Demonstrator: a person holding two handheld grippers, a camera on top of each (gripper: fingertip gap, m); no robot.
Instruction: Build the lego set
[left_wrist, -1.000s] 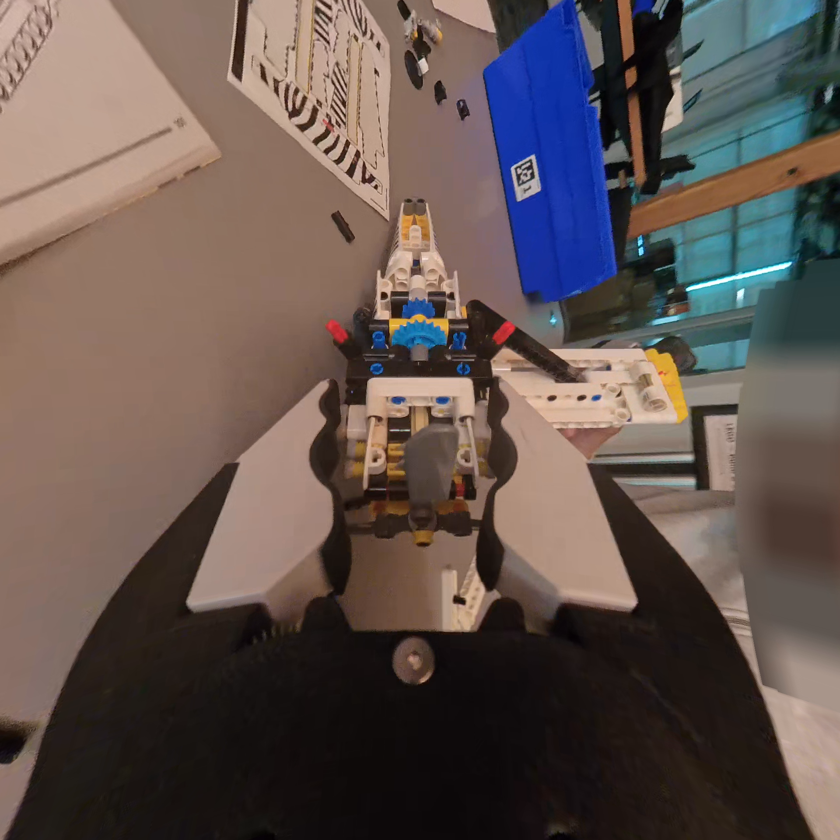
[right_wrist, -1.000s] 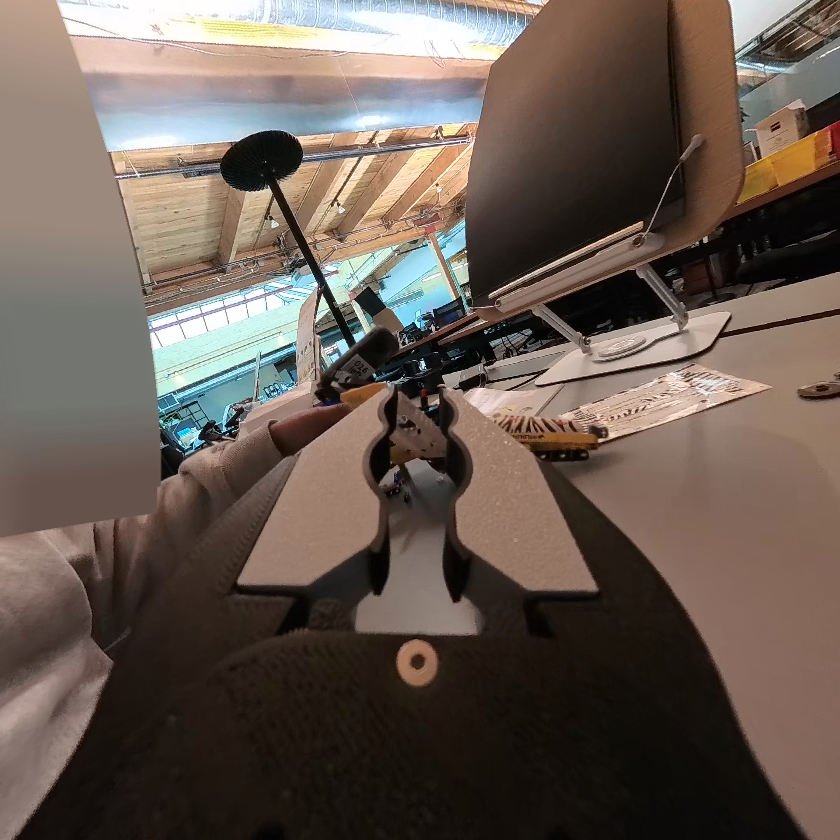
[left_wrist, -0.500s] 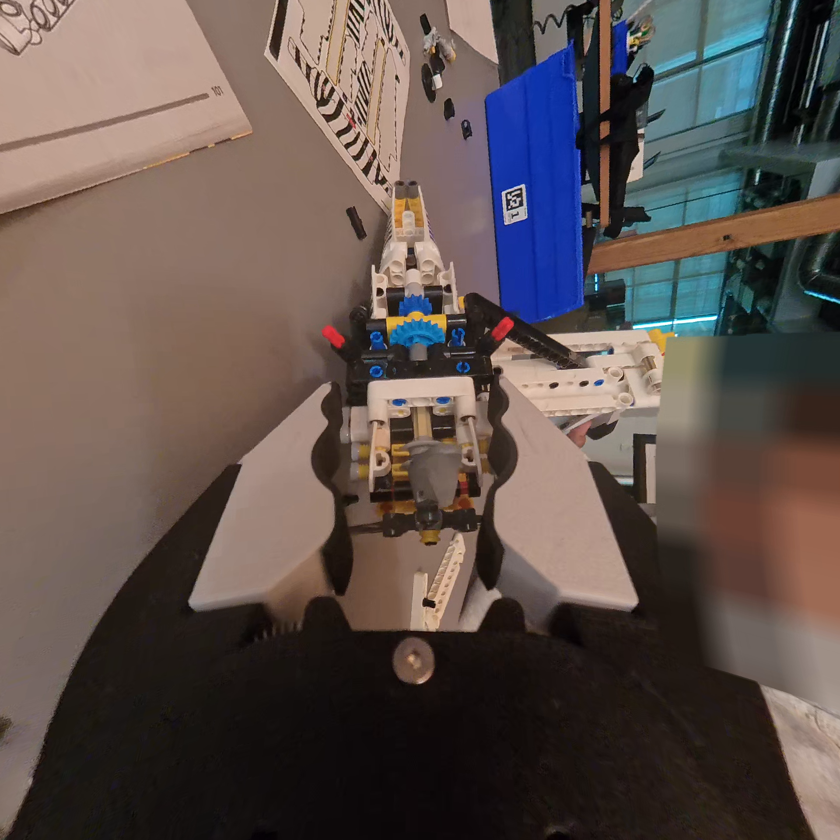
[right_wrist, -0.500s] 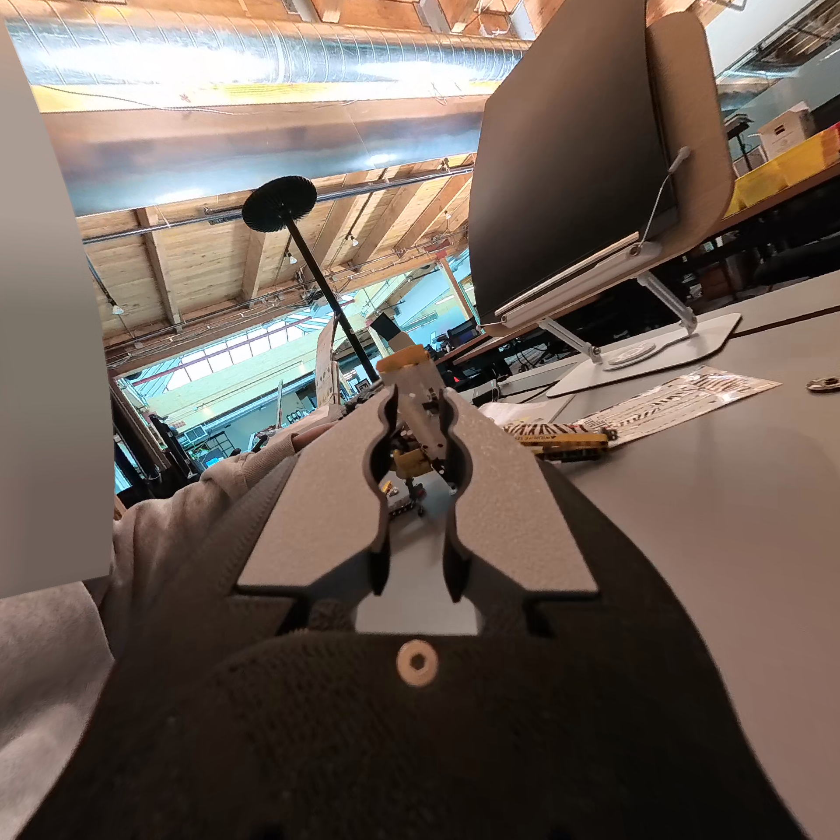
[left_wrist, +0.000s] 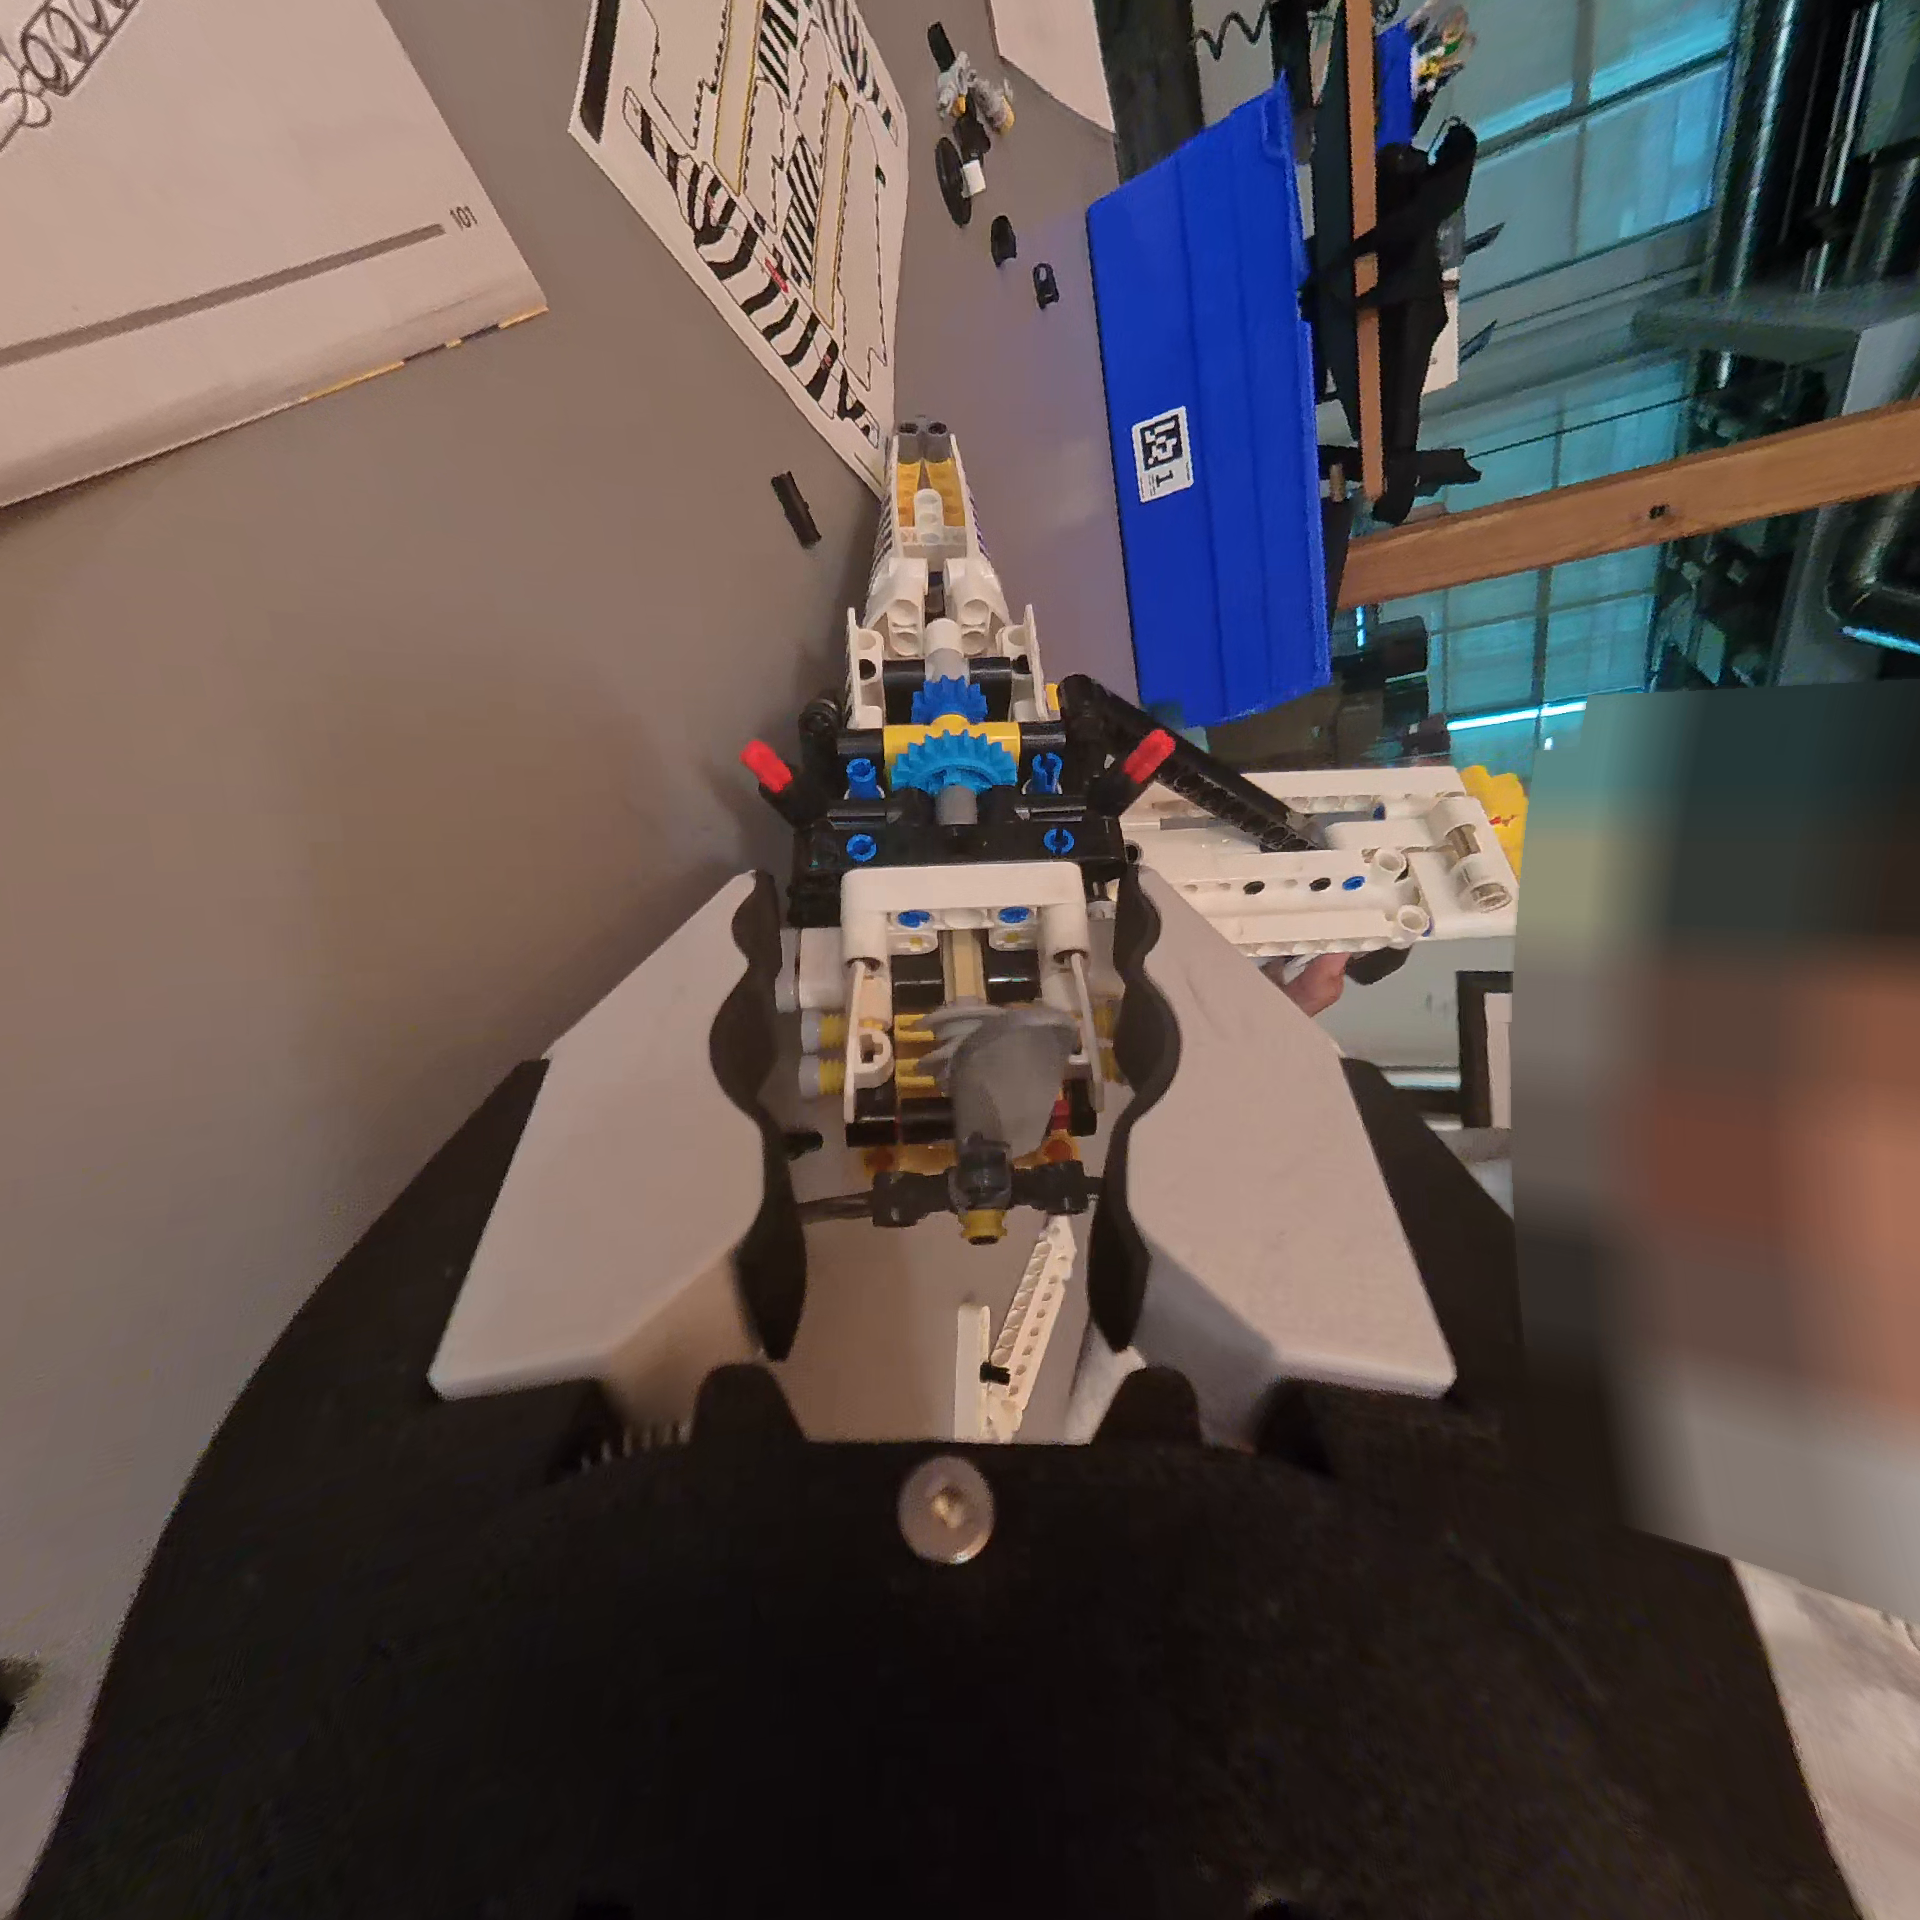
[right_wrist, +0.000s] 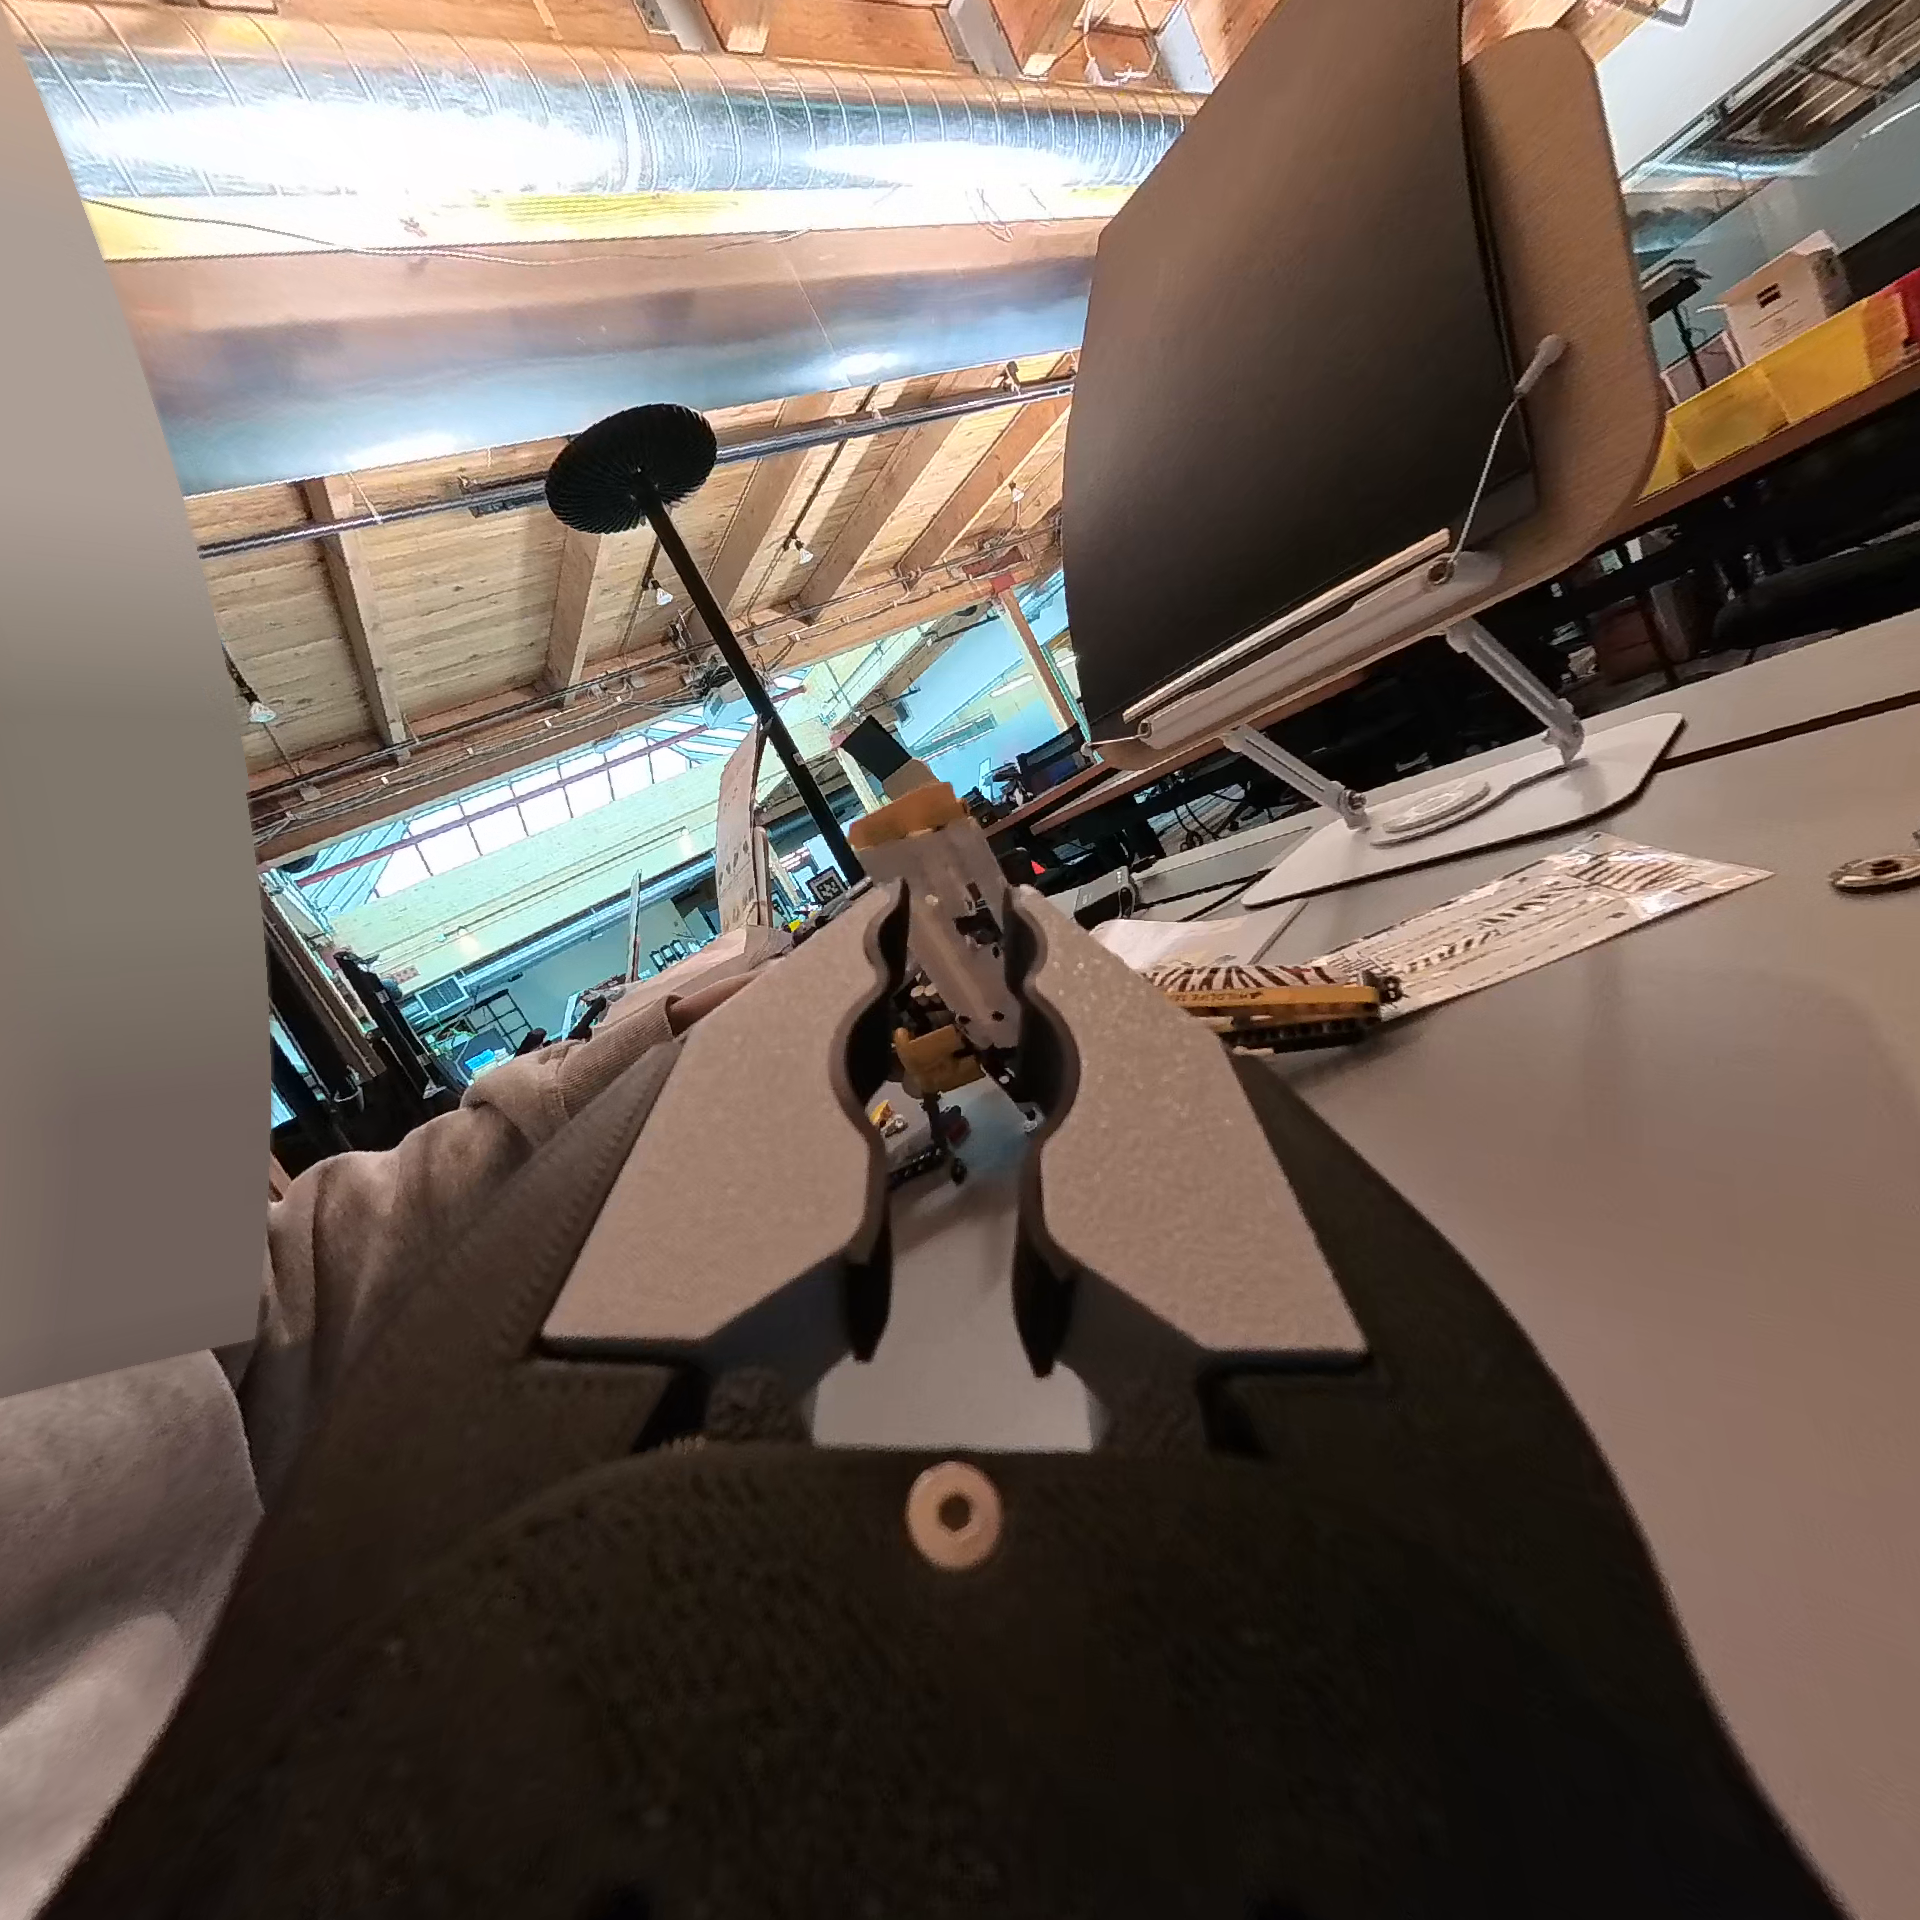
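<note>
My left gripper (left_wrist: 945, 935) is shut on the lego model (left_wrist: 961, 831), a white, black and yellow body with blue gears, held sideways above the grey table (left_wrist: 416, 779). A white arm (left_wrist: 1320, 873) with a yellow tip sticks out to the model's right, joined to it by a black beam (left_wrist: 1195, 769). My right gripper (right_wrist: 956, 914) is shut on this white arm (right_wrist: 951, 914), which stands up between its fingers with the yellow tip (right_wrist: 904, 816) on top. The model body below it is mostly hidden by the fingers.
An instruction booklet (left_wrist: 208, 260), a sticker sheet (left_wrist: 769, 187), small loose parts (left_wrist: 966, 135) and a blue bin (left_wrist: 1205, 416) lie beyond the model. In the right wrist view, a dark screen on a stand (right_wrist: 1299, 364), a yellow and black lego boom (right_wrist: 1288, 1003) and a grey sleeve (right_wrist: 416, 1143).
The white arm in my right gripper has swung up from lying low to standing upright. The right view has tilted up. The left gripper keeps its hold as its view shifts.
</note>
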